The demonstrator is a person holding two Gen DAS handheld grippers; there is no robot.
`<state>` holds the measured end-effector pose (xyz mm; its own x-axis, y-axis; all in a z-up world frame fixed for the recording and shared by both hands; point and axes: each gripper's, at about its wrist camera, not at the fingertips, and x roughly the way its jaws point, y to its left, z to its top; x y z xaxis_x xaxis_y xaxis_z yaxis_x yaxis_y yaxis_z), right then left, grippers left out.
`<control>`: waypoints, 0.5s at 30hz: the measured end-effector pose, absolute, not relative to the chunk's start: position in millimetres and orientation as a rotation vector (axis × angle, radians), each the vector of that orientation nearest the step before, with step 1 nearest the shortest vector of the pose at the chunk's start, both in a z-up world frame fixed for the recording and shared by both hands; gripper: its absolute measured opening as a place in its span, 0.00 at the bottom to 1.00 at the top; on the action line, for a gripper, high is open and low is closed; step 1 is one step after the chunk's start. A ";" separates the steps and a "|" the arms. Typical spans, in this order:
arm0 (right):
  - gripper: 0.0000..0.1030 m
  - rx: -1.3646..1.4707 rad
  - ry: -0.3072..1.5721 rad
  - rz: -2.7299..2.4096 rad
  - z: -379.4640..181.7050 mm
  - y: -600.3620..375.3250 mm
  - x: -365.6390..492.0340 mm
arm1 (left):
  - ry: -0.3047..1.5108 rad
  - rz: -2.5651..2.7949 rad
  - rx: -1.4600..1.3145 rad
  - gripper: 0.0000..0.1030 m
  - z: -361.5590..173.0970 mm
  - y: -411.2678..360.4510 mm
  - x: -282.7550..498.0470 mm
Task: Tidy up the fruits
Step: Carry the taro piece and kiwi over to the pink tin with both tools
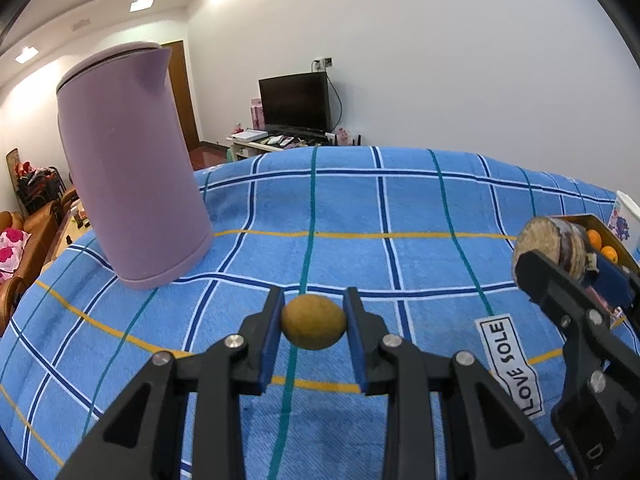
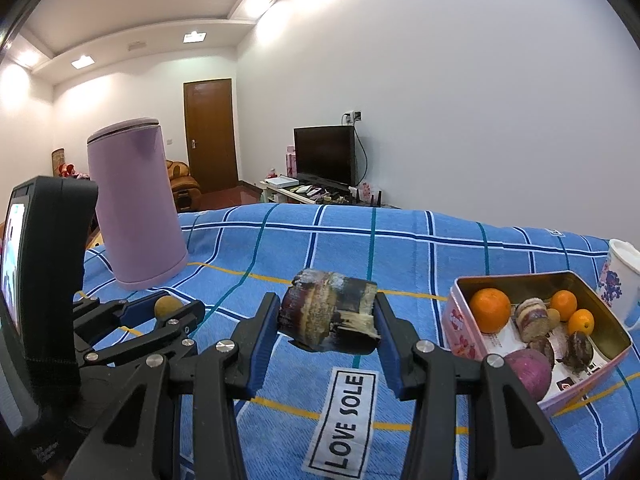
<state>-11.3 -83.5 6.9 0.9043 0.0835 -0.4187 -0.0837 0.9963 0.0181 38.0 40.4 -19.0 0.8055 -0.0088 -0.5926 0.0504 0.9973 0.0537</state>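
Two pieces are being carried at once, so the step in hand appears to be transport toward the tin [image 2: 456, 312], not picking. A small yellow-brown fruit [image 1: 313, 322] is pinched between the fingers [image 1: 273, 336] of the left gripper [image 1: 314, 330] and held clear above the blue checked cloth [image 1: 420, 208], with the purple kettle [image 1: 128, 160] well to its left. A dark, striped cut chunk [image 2: 330, 316], its pale face showing in the left view, is clamped between the fingers of the right gripper [image 2: 328, 330], likewise lifted off the cloth.

The tin sits on the surface to the right, beside a white cup [image 2: 622, 280]. It already holds three oranges [image 2: 490, 310], another striped chunk, a small brown fruit, two dark pieces and a purple round one near its front corner. No fruit is seen loose on the cloth.

The next move is judged to be a release over the tin. The right gripper is nearer, so the chunk would likely be set down first. Free room is seen chiefly toward the tin's back wall, and a low release is called for so that nothing is knocked out. The small fruit would then be brought across, which needs the right gripper out of the way.
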 end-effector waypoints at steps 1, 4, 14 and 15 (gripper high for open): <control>0.47 0.000 0.432 0.086 6.7 -83.8 -11.6 | 0.633 -0.032 0.069 0.31 -19.0 39.7 37.6; 0.47 0.003 0.431 0.082 6.4 -85.0 -12.5 | 0.634 -0.039 0.072 0.31 -19.3 36.5 35.5; 0.47 0.011 0.433 0.071 5.2 -92.4 -16.8 | 0.640 -0.051 0.077 0.31 -19.7 25.2 29.0; 0.47 0.011 0.434 0.070 5.4 -93.2 -17.1 | 0.641 -0.053 0.075 0.31 -19.7 23.9 28.3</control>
<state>-17.1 -93.2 5.4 0.9051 0.0704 -0.4193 -0.0656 0.9975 0.0258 28.3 23.9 -19.7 0.8003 -0.0261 -0.5990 0.0725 0.9959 0.0535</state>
